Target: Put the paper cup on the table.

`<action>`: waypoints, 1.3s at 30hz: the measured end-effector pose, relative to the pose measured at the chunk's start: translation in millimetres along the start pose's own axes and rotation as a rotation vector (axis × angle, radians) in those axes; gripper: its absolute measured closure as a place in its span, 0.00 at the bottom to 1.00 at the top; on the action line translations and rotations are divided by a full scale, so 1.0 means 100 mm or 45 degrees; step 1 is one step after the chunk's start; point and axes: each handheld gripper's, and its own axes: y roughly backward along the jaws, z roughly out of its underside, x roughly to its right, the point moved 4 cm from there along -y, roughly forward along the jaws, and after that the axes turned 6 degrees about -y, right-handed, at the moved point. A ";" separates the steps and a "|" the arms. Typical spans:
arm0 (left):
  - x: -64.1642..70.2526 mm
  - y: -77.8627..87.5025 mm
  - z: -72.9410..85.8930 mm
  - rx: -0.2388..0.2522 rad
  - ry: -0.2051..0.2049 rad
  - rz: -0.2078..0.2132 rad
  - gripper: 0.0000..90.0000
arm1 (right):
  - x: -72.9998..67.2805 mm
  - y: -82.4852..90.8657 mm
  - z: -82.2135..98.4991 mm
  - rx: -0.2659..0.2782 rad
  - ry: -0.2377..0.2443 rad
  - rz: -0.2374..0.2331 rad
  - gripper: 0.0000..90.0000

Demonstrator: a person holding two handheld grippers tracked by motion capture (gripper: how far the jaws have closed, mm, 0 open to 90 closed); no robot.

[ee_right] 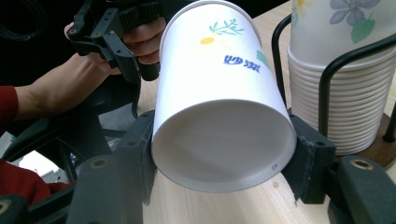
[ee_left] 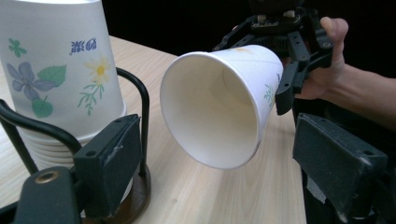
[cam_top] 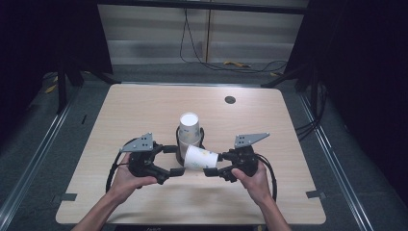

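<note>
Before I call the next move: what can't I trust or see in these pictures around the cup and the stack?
- Stack of cups: its foot, high view, hidden by the held cup.
- Left gripper: jaw tips cut off, its own view.
- Wire holder: base cut by the edge, right gripper view.
- Held cup: print too small, high view.
</note>
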 end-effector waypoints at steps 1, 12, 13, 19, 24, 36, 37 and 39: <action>0.00 0.00 0.00 -0.001 0.001 -0.001 0.18 | -0.01 0.00 0.00 0.005 -0.001 -0.006 0.41; 0.01 -0.05 0.00 -0.001 0.014 0.017 0.17 | -0.07 -0.05 -0.02 0.017 0.020 -0.068 0.41; 0.01 -0.06 0.00 -0.008 0.002 0.013 0.17 | -0.07 -0.05 -0.02 0.020 0.021 -0.070 0.41; 0.02 -0.10 0.01 0.004 0.002 0.044 0.17 | -0.10 -0.09 -0.03 0.015 0.033 -0.088 0.41; 0.03 -0.13 0.02 0.018 0.014 0.064 0.15 | -0.11 -0.10 -0.03 0.019 0.032 -0.108 0.41; 0.07 -0.17 0.00 0.054 0.014 0.118 0.17 | -0.13 -0.14 -0.03 0.017 0.034 -0.161 0.41; 0.08 -0.17 0.00 0.054 0.015 0.121 0.17 | -0.14 -0.15 -0.02 0.014 0.035 -0.160 0.41; 0.08 -0.18 0.01 0.048 0.022 0.123 0.17 | -0.14 -0.16 -0.02 0.010 0.035 -0.165 0.41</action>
